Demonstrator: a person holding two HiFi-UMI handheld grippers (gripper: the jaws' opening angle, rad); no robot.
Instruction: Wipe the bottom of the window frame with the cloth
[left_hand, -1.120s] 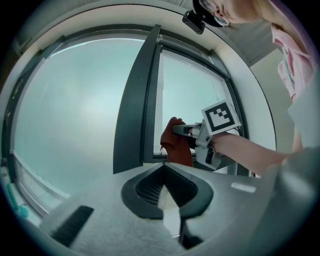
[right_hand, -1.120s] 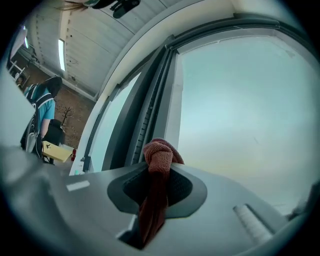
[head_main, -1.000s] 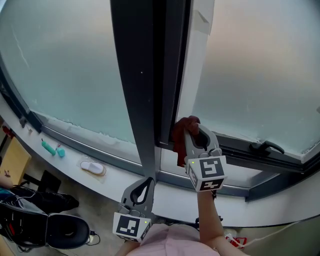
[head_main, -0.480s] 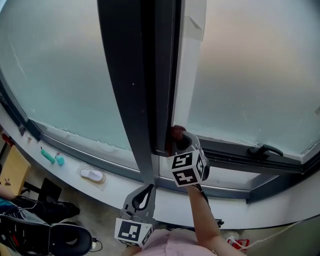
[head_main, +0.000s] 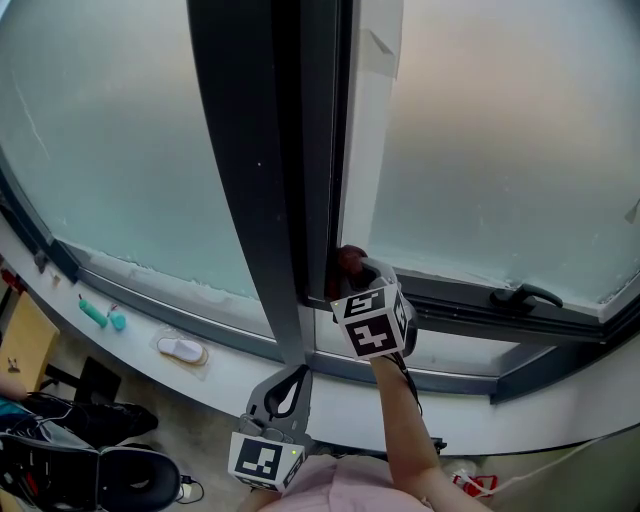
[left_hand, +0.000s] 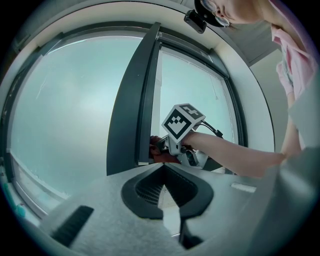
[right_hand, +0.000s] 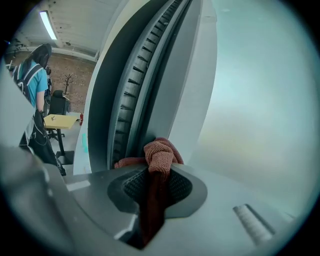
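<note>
A reddish-brown cloth (head_main: 350, 261) is pressed into the corner where the dark vertical post (head_main: 262, 150) meets the bottom of the window frame (head_main: 470, 306). My right gripper (head_main: 360, 272) is shut on the cloth, its marker cube toward me. In the right gripper view the cloth (right_hand: 160, 154) bunches out of the right gripper (right_hand: 159, 172) against the ribbed frame channel (right_hand: 142, 75). My left gripper (head_main: 286, 388) hangs lower, near the sill, shut with nothing in it. The left gripper view shows the left gripper (left_hand: 165, 169) pointing at the cloth (left_hand: 157, 150).
A black window handle (head_main: 525, 295) lies on the frame to the right. The white sill (head_main: 215, 375) carries a teal object (head_main: 97, 313) and a white one (head_main: 181, 350). A black chair (head_main: 110, 470) stands below left. A person in blue (right_hand: 31, 75) stands behind by a yellow table (right_hand: 62, 120).
My right gripper has moved left and inward with the cloth, into the corner at the foot of the vertical post. The left gripper has hardly moved.
</note>
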